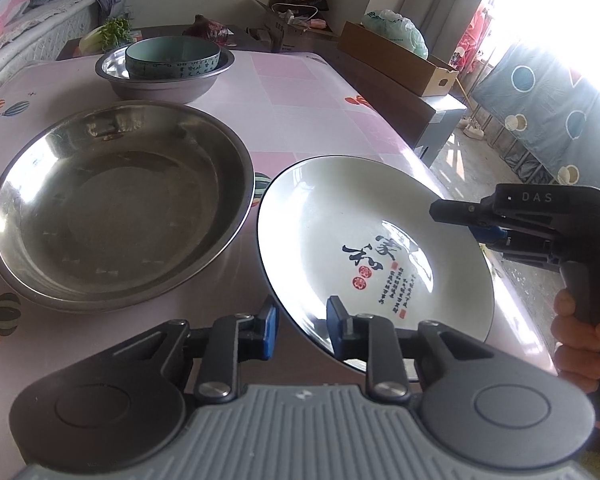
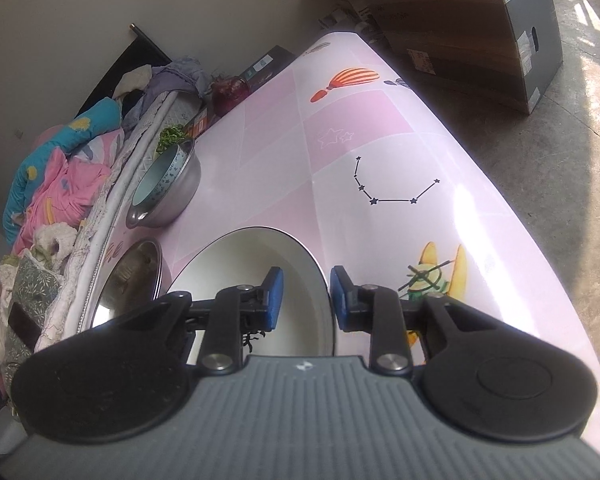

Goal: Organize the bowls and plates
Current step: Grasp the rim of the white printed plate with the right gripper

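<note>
A white plate [image 1: 360,248] with dark calligraphy is tilted above the pink table. My left gripper [image 1: 302,330] straddles its near rim with the jaws apart. My right gripper [image 2: 306,300] straddles its right rim, also with a gap at the pads; it shows in the left wrist view [image 1: 476,220] too. The white plate also shows in the right wrist view [image 2: 260,276]. A large steel plate [image 1: 120,204] lies to the left on the table. Behind it a teal bowl [image 1: 172,58] sits inside a steel bowl [image 1: 160,84].
The table [image 1: 300,92] has a pink patterned cover and its right edge runs close by the white plate. Cardboard boxes [image 1: 396,60] stand beyond that edge. A bed with bedding [image 2: 60,168] runs along the table's left side. Greens [image 1: 112,34] lie at the back.
</note>
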Demonstrator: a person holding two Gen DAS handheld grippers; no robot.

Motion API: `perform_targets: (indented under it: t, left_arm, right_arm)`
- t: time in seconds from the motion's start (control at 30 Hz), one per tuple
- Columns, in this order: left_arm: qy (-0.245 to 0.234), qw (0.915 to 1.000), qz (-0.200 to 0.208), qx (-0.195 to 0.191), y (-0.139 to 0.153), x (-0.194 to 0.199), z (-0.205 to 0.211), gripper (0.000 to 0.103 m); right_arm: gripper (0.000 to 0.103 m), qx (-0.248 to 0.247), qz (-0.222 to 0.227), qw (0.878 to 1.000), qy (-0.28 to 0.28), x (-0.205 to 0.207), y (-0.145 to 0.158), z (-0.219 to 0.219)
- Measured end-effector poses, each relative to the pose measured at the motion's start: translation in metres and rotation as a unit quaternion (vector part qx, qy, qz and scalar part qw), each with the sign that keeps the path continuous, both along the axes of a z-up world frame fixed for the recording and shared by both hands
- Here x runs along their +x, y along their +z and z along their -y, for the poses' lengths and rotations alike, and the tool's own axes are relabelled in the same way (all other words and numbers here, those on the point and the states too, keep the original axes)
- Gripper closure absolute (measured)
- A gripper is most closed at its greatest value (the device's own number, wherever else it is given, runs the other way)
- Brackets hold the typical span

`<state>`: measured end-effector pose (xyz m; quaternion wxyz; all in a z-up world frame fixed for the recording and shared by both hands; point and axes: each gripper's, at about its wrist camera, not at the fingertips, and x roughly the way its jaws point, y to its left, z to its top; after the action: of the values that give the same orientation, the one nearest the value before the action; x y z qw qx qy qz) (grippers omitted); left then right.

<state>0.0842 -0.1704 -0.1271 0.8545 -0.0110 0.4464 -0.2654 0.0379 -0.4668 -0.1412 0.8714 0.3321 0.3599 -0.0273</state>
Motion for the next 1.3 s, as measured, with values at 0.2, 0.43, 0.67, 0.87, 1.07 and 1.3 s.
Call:
perform_targets:
  t: [0.2, 0.43, 0.67, 0.87, 1.07, 1.3]
  left_arm:
    - [0.006, 1.0, -0.001, 0.006, 0.002, -0.004, -0.007, 0.077]
    - [-0.005, 0.9999, -0.007, 0.01, 0.004, -0.021, -0.027, 0.076]
    - [-0.011, 0.9998, -0.015, 0.01, 0.007, -0.043, -0.065, 0.071]
    - [-0.005, 0.9998, -0.015, 0.011, 0.008, -0.058, -0.09, 0.071]
    - [-0.007, 0.9996, -0.018, 0.019, 0.005, -0.055, -0.088, 0.071]
    - [-0.016, 0.9996, -0.01, 0.022, 0.003, -0.05, -0.08, 0.056]
  right_arm:
    - [0.076, 0.001, -0.015, 1.0, 0.006, -0.017, 0.005, -0.011]
    - [0.076, 0.007, -0.026, 1.0, 0.007, -0.054, 0.007, -0.034]
    - [0.075, 0.009, -0.03, 0.999, 0.03, -0.083, 0.008, -0.072]
    - [0.075, -0.006, -0.024, 0.999, 0.04, -0.09, 0.011, -0.103]
    - [0.075, -0.016, -0.024, 0.999, 0.031, -0.09, 0.009, -0.109]
    - [0.076, -0.005, -0.02, 0.999, 0.028, -0.087, -0.001, -0.108]
